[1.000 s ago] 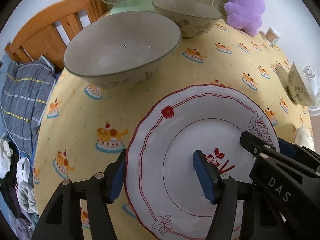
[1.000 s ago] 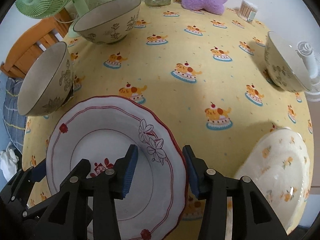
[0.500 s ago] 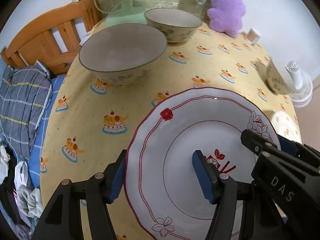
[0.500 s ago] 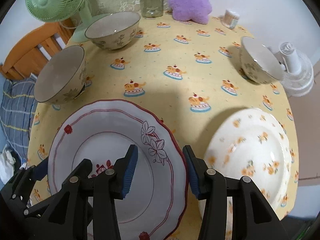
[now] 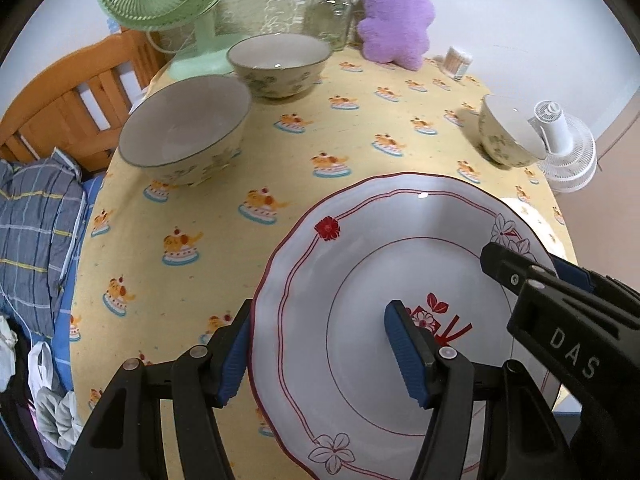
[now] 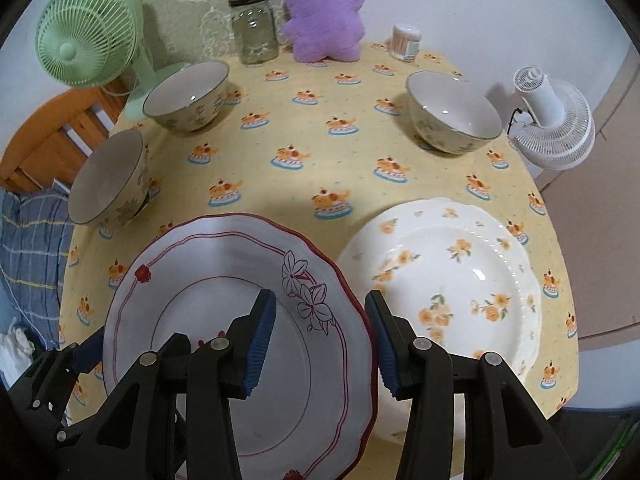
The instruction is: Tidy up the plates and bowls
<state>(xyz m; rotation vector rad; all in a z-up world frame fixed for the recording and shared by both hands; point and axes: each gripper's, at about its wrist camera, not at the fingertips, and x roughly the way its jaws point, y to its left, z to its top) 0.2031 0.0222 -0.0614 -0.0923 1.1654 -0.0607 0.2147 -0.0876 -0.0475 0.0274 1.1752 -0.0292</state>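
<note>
Both grippers hold a white plate with red trim (image 5: 360,272) above the yellow tablecloth (image 5: 200,240). My left gripper (image 5: 320,354) grips its left rim, one finger under and one on top. My right gripper (image 6: 320,338) grips the right rim of the same plate (image 6: 224,304). A white plate with orange flowers (image 6: 452,272) lies on the table to the right. Three floral bowls stand on the table: one at the left edge (image 6: 108,180), one at the back left (image 6: 186,96), one at the right (image 6: 454,112).
A green fan (image 6: 80,36), a glass jar (image 6: 256,28), a purple plush toy (image 6: 324,12) and a cotton swab tub (image 6: 406,42) stand along the back. A white fan (image 6: 548,120) is off the right edge. A wooden chair (image 5: 76,92) and clothes are at the left.
Both grippers have lifted the red-trimmed plate up and back from the table. More of the table and the flowered plate have come into view.
</note>
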